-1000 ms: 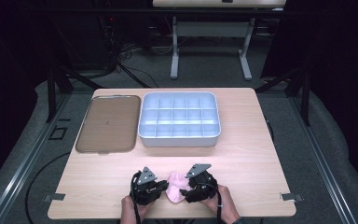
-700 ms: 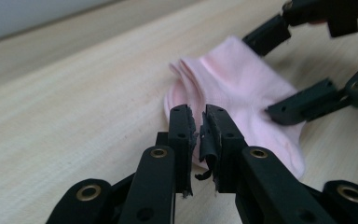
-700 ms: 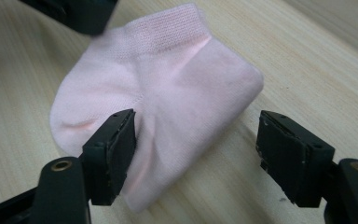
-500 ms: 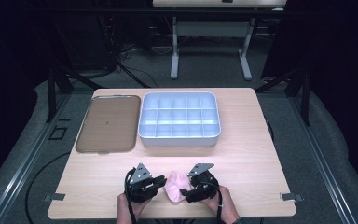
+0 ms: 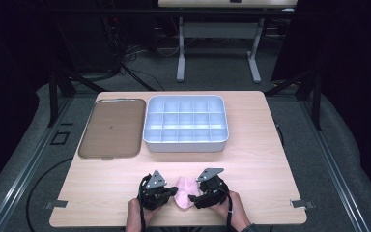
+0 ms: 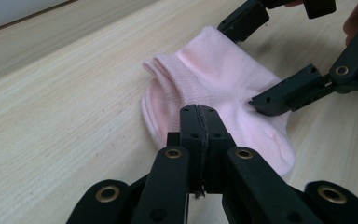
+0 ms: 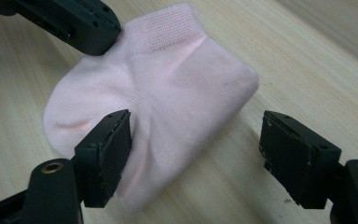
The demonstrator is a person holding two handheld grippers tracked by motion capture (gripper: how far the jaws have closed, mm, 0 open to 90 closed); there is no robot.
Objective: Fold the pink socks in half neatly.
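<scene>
We look down on a pale wood-grain table [image 5: 251, 159] standing on grey floor in a dark room, with cables and the legs of a second table behind it. At the far left of the table lies a flat brown tray [image 5: 110, 128] with rounded corners; just beside it sits a pale blue-grey box [image 5: 186, 123] divided into small compartments. Near the front edge, our left gripper [image 5: 166, 194] has its fingers clenched tight together, their tips at the edge of a pink sock [image 5: 186, 191], though we cannot tell if fabric is pinched. The sock is soft knit with a ribbed cuff, lying flat between both grippers. Our right gripper [image 5: 199, 197] has its fingers released, spread wide over the sock.
</scene>
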